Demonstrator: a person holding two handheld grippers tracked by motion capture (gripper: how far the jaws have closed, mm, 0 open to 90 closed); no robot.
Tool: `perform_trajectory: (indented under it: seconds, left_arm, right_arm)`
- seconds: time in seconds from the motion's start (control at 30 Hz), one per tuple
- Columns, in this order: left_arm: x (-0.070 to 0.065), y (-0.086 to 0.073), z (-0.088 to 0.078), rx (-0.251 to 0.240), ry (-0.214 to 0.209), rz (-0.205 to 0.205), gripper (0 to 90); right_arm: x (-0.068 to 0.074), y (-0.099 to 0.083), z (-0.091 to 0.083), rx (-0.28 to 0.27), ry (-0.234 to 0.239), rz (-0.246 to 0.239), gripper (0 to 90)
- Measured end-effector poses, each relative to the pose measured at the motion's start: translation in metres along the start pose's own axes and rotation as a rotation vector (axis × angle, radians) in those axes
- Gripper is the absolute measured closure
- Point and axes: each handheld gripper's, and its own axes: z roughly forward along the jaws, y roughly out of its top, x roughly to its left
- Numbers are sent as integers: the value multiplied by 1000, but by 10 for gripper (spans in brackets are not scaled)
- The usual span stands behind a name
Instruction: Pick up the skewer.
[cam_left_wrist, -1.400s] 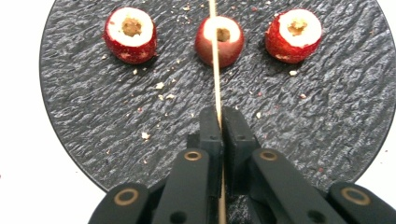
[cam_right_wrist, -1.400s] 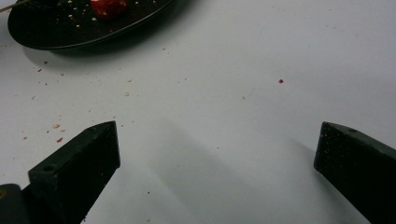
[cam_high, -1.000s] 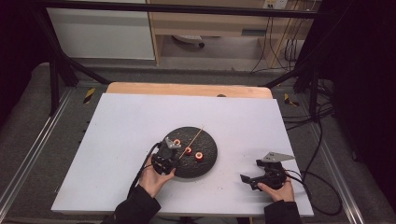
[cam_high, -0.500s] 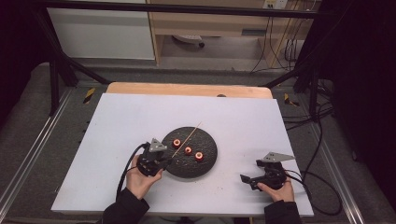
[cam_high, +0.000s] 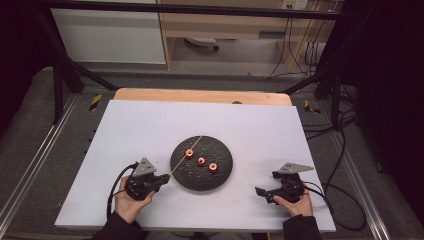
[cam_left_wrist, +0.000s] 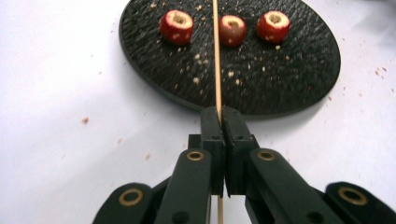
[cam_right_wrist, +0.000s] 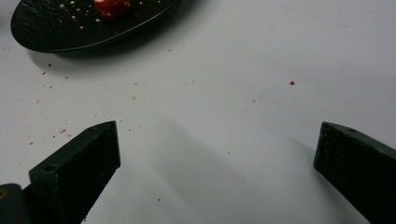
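The left gripper (cam_high: 162, 179), fingers clenched on the wooden skewer (cam_left_wrist: 216, 60), has drawn back left and nearer, off the black plate (cam_high: 220, 175) onto the white worktop (cam_high: 150, 130). The skewer slants over the plate past three red fruit pieces (cam_left_wrist: 232, 27); its far tip is cut off. The right gripper (cam_high: 260, 191) rests unmoved, fingers released.

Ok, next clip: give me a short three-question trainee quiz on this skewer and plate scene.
1. True or false: the left gripper is shut on the wooden skewer.
2. How many red cored fruits lie on the black plate?
3. The right gripper is: A) open over the white table, B) holding a fruit, C) gripping the plate.

Key: 1 true; 2 three; 3 A.
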Motion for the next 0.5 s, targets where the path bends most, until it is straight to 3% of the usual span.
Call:
perform_trajectory:
  seconds: [0.13, 0.5]
  left_arm:
    - [7, -15, -10, -21, -30, -5, 880]
    - [9, -27, -18, -37, -62, 17, 879]
  right_arm:
    - [4, 3, 2, 14, -5, 6, 11]
    - [17, 18, 11, 41, -2, -17, 10]
